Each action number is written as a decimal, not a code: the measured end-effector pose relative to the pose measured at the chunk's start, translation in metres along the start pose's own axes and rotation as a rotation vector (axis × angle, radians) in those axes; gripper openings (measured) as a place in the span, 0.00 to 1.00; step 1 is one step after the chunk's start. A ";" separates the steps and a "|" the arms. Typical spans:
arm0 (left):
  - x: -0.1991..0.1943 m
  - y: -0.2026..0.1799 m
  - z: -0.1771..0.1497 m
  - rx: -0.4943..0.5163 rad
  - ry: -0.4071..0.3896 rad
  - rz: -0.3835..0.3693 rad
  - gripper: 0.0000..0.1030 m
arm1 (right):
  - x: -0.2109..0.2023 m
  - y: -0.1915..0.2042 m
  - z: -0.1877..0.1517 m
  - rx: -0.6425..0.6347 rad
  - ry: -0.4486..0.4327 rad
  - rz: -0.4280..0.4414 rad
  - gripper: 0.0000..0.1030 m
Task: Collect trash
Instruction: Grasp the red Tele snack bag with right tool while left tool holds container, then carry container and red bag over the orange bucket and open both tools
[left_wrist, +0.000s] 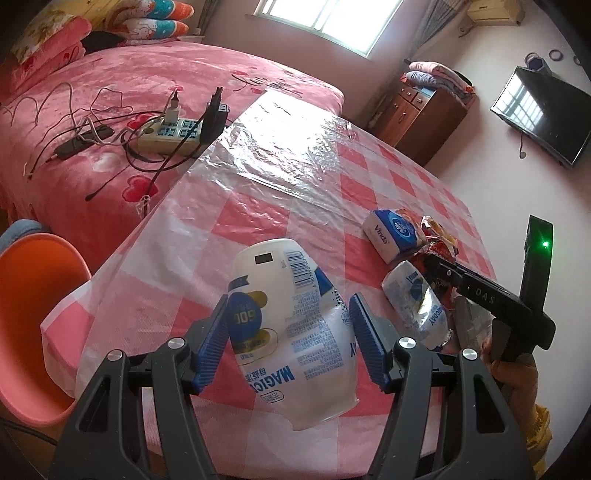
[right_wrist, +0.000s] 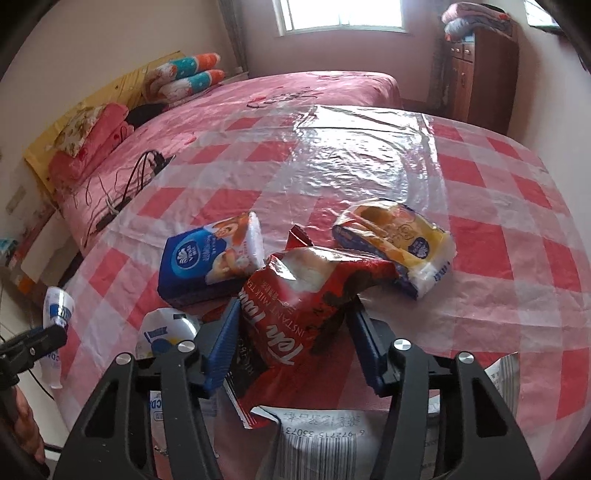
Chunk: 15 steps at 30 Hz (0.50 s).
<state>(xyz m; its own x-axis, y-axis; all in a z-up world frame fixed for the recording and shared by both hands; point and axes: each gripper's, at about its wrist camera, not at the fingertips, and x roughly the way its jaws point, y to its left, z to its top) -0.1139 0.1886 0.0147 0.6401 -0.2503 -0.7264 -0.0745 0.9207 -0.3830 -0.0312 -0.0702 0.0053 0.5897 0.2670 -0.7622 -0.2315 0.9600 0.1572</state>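
Observation:
My left gripper (left_wrist: 290, 336) is shut on a white "MAGIC" refill pouch (left_wrist: 291, 310), its blue pads pinching the pouch at its waist above the checked table (left_wrist: 207, 302). My right gripper (right_wrist: 295, 347) has a crumpled red instant milk tea bag (right_wrist: 306, 299) between its pads, and both pads touch it. A second white pouch (right_wrist: 166, 328) lies just left of that gripper. Behind the bag lie a blue tissue pack (right_wrist: 199, 266) and a yellow and blue tissue pack (right_wrist: 399, 240). A barcoded wrapper (right_wrist: 321, 435) lies under the right gripper.
A sheet of clear plastic (left_wrist: 280, 155) covers the far part of the table. Left of the table stands a pink bed (left_wrist: 110, 92) with a power strip (left_wrist: 170, 136) and cables, with an orange chair (left_wrist: 33, 314) nearer. A wooden cabinet (left_wrist: 424, 110) and a wall TV (left_wrist: 543, 114) are at the back right.

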 end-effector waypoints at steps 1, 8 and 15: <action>-0.001 0.001 0.000 -0.001 -0.002 -0.003 0.63 | -0.001 0.000 0.000 0.002 -0.005 -0.001 0.53; -0.010 0.008 -0.001 -0.012 -0.026 -0.030 0.63 | -0.017 0.002 -0.002 -0.003 -0.068 -0.041 0.51; -0.024 0.016 -0.001 -0.022 -0.056 -0.053 0.63 | -0.037 0.006 0.006 0.010 -0.130 -0.063 0.51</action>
<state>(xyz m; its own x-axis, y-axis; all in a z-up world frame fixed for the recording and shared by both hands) -0.1310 0.2094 0.0253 0.6852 -0.2813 -0.6718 -0.0556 0.8995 -0.4334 -0.0498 -0.0736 0.0381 0.6984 0.2144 -0.6828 -0.1837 0.9758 0.1185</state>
